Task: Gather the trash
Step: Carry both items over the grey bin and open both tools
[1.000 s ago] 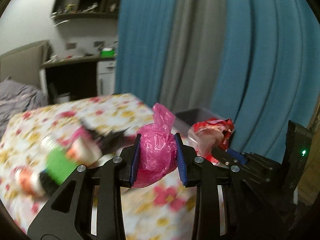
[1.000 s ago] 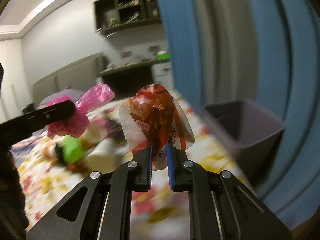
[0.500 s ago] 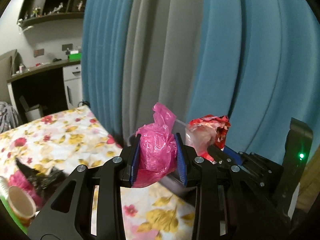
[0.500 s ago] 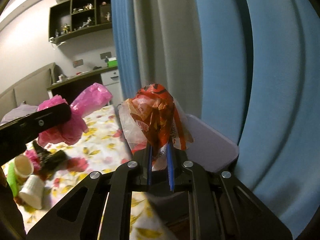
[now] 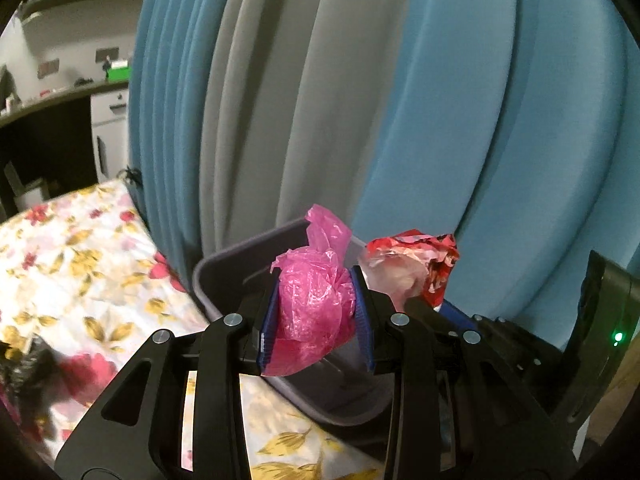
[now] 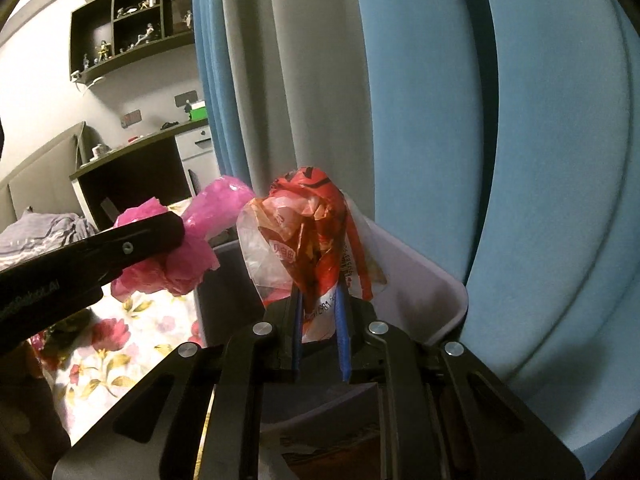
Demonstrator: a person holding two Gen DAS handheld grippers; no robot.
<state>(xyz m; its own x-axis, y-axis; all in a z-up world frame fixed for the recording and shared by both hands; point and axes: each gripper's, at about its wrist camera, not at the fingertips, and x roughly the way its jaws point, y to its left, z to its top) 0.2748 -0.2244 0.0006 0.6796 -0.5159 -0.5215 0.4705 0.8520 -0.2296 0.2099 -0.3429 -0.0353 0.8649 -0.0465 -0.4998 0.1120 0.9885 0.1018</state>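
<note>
My left gripper (image 5: 316, 316) is shut on a crumpled pink plastic bag (image 5: 314, 300), held over the near rim of a grey plastic bin (image 5: 218, 276). To its right in the left wrist view, the right gripper's red and clear wrapper (image 5: 412, 264) hangs above the same bin. In the right wrist view, my right gripper (image 6: 320, 320) is shut on that red snack wrapper (image 6: 316, 236), and the grey bin (image 6: 420, 280) lies right below and beyond it. The pink bag (image 6: 188, 252) and the left gripper's black finger (image 6: 100, 256) show at the left.
Blue and grey curtains (image 5: 360, 100) hang close behind the bin. A floral bedspread (image 5: 72, 264) lies at the left, with dark trash (image 5: 24, 364) on it at the lower left edge. A dark desk (image 6: 132, 176) and wall shelves (image 6: 132, 36) stand far back.
Both grippers have swung right, from over the bed with its cups and trash to over the grey bin by the curtains. Each keeps its grip on its item.
</note>
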